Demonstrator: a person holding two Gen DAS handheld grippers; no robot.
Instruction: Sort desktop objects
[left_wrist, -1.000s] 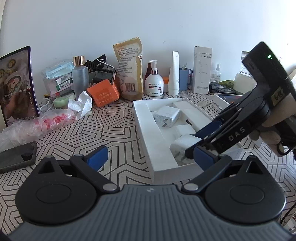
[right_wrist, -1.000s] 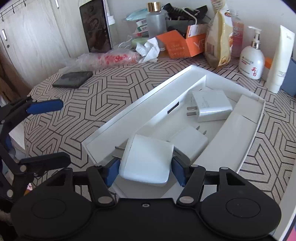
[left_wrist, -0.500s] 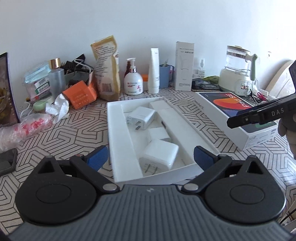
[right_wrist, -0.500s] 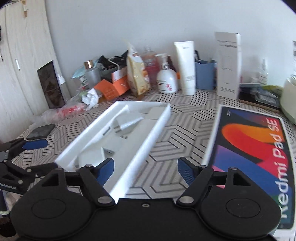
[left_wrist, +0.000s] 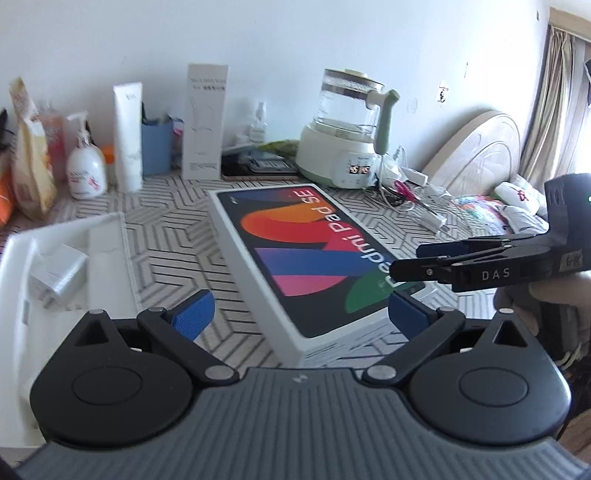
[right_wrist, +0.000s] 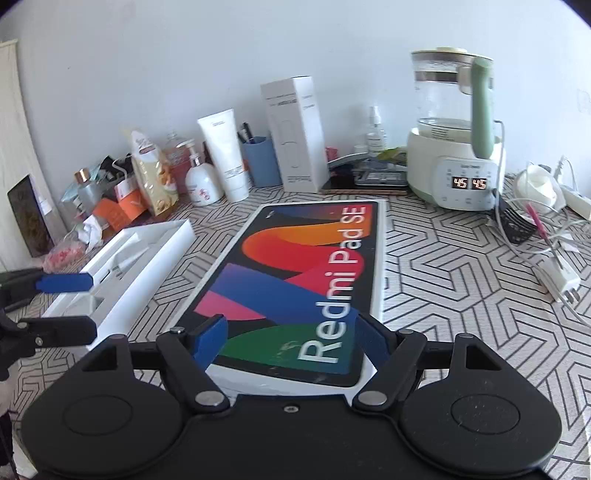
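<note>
A colourful Redmi Pad SE box lid (left_wrist: 306, 254) (right_wrist: 295, 280) lies flat on the patterned table. My left gripper (left_wrist: 299, 314) is open and empty, just before the lid's near corner. My right gripper (right_wrist: 290, 336) is open and empty, its fingers astride the lid's near short end; it shows side-on in the left wrist view (left_wrist: 421, 262). The white open box tray (left_wrist: 74, 258) (right_wrist: 140, 254) with white chargers (left_wrist: 59, 273) sits left of the lid.
A glass kettle on a green base (right_wrist: 454, 147) stands at the back right, with cables and a plug (right_wrist: 554, 273) beside it. Bottles, a tube, a blue cup and a white carton (right_wrist: 295, 136) line the wall. A bed (left_wrist: 480, 147) lies beyond the table.
My right gripper let go of the white charger in the tray and swung right to the Redmi lid. My left gripper also turned right, from the tray to the lid.
</note>
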